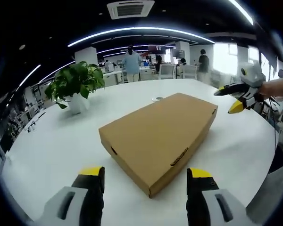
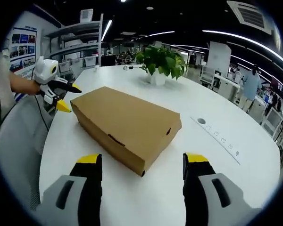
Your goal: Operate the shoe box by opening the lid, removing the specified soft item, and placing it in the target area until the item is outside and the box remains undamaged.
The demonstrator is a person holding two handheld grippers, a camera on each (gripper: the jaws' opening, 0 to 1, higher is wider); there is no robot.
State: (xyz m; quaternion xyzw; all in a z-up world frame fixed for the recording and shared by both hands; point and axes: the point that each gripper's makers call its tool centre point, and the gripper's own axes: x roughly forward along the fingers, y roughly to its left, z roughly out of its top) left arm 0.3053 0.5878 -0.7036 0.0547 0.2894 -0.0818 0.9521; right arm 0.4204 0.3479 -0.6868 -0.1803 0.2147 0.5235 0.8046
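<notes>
On the white table (image 1: 47,150) lies the box (image 1: 160,136), plain brown cardboard with its lid closed; no brand or label can be read on it, only a dark strip along the edge of one long side and small slots in its walls. In the left gripper view the box sits just beyond and between the jaws of the left gripper (image 1: 146,176), its near corner pointing at the gap, not touching either jaw; the jaws stand wide apart. The right gripper (image 1: 236,96) hangs at the far right of that view, just off the box's far corner, yellow tips spread. In the right gripper view the box (image 2: 125,125) again lies ahead of the right gripper (image 2: 142,162), near corner between the 2 wide jaws and clear of them, while the left gripper (image 2: 61,96) hovers at the box's far left corner, jaws parted. Bare tabletop surrounds the box on all sides, with broad room to the right up to a row of sockets (image 2: 217,134). A potted plant (image 2: 160,63) stands well beyond the box near the far edge. Posters (image 2: 21,44) on the left wall are too small to read.
</notes>
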